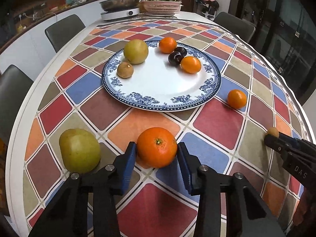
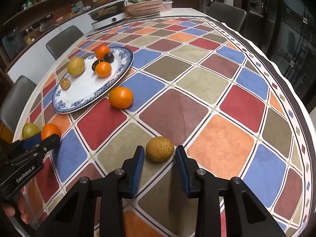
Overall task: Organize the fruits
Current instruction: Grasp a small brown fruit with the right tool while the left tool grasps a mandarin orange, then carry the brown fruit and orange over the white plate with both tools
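Note:
My left gripper point(image 1: 157, 147) is shut on a large orange point(image 1: 157, 152) that rests on the checked cloth, one blue pad against each side. A yellow-green fruit point(image 1: 80, 150) lies just left of it. My right gripper point(image 2: 159, 153) is shut on a small brown fruit point(image 2: 160, 149) at its fingertips, also down on the cloth. Further back, the blue-rimmed plate point(image 1: 158, 106) carries a yellow-green fruit point(image 1: 136, 51), a brown fruit point(image 1: 125, 70), two tangerines point(image 1: 191, 64) and two dark plums point(image 1: 175, 58). One loose tangerine point(image 1: 237, 99) sits right of the plate.
An induction cooker with a pan point(image 1: 120, 12) and a pink basket point(image 1: 162, 7) stand at the table's far end. Grey chairs point(image 1: 65, 29) line the left side. The table's edge point(image 2: 308, 118) curves close on the right. A hand point(image 2: 11, 211) holds the left gripper.

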